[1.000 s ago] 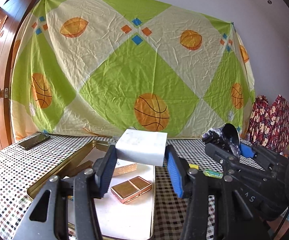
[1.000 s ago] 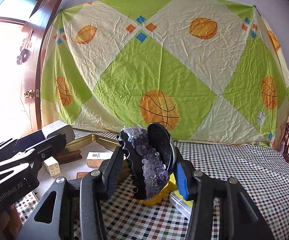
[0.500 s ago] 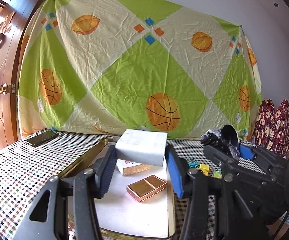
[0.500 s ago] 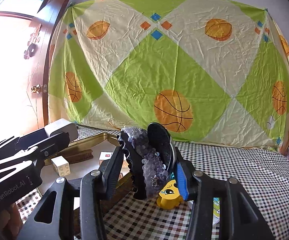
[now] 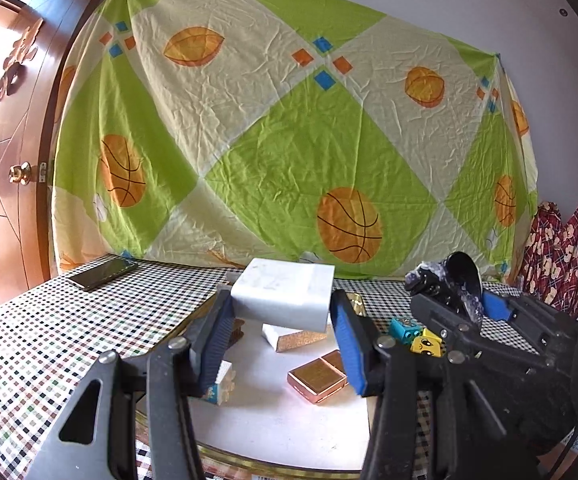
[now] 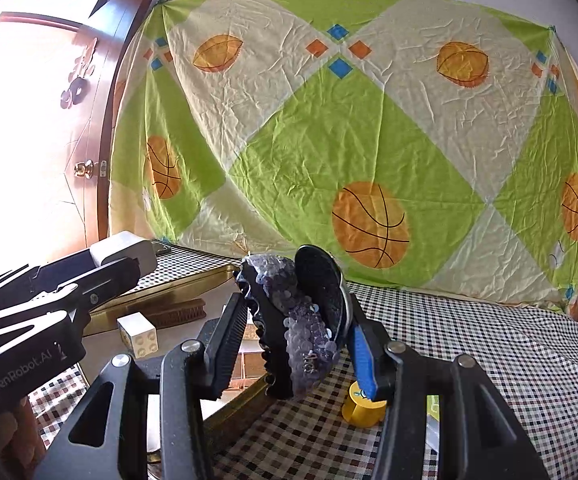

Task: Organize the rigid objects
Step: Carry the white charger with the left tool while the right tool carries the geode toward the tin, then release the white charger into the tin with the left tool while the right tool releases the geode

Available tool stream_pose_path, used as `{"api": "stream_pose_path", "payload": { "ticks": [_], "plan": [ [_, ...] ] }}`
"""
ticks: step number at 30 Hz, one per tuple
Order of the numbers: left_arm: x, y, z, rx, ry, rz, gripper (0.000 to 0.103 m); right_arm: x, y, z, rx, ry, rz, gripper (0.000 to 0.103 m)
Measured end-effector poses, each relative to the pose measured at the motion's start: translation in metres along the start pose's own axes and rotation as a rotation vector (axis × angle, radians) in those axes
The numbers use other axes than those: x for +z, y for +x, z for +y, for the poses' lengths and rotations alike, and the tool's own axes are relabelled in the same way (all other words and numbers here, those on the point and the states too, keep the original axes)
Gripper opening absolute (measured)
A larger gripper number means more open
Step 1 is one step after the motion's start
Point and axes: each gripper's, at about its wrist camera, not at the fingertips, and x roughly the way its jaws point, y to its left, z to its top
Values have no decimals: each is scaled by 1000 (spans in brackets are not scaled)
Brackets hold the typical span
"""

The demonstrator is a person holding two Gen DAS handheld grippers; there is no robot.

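Note:
My left gripper [image 5: 281, 305] is shut on a white rectangular block [image 5: 283, 294], held above a gold-rimmed tray [image 5: 289, 432]. My right gripper [image 6: 295, 308] is shut on a black hair clip with purple sequins [image 6: 303, 328], which hangs over the tray's right rim [image 6: 245, 396]. Each gripper shows in the other's view: the right gripper [image 5: 455, 296] at the far right with the clip, the left gripper [image 6: 125, 264] at the left with the block. In the tray lie a copper box [image 5: 319, 374], a white-and-gold box [image 5: 293, 336], a white toy brick [image 6: 139, 334] and a brown brush [image 6: 177, 314].
A checked cloth [image 6: 469, 344] covers the table. A phone [image 5: 103, 274] lies at the back left. Teal [image 5: 403, 328] and yellow [image 5: 427, 344] toy bricks and a yellow spool [image 6: 363, 404] sit right of the tray. A patterned sheet [image 5: 289, 140] hangs behind, and a wooden door [image 5: 5, 160] stands at the left.
Both grippers have slid left across the table with their objects still held. The tray now sits more squarely under the left gripper, and the yellow toy has passed to the right under the right gripper.

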Motion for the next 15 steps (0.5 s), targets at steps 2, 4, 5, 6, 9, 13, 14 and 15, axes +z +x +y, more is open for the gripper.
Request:
{"api": "stream_pose_path", "payload": {
  "ticks": [2, 4, 5, 6, 9, 13, 14, 15],
  "plan": [
    [0, 0, 3, 4, 0, -1, 49, 1, 2, 3, 4, -3, 1, 51],
    [0, 1, 6, 9, 0, 1, 49, 3, 3, 6, 8, -8, 2, 51],
    [0, 1, 7, 12, 0, 2, 49, 3, 4, 8, 10, -12, 2, 51],
    [0, 2, 9, 15, -1, 3, 49, 4, 5, 10, 12, -16, 3, 51],
    [1, 3, 15, 22, -9, 7, 49, 5, 7, 15, 20, -24, 3, 51],
    [1, 4, 20, 29, -9, 7, 49, 7, 9, 21, 27, -34, 4, 51],
    [1, 4, 21, 30, -9, 7, 49, 7, 9, 22, 28, -35, 4, 51],
    [1, 4, 23, 32, -10, 7, 49, 7, 10, 23, 30, -36, 5, 51]
  ]
}}
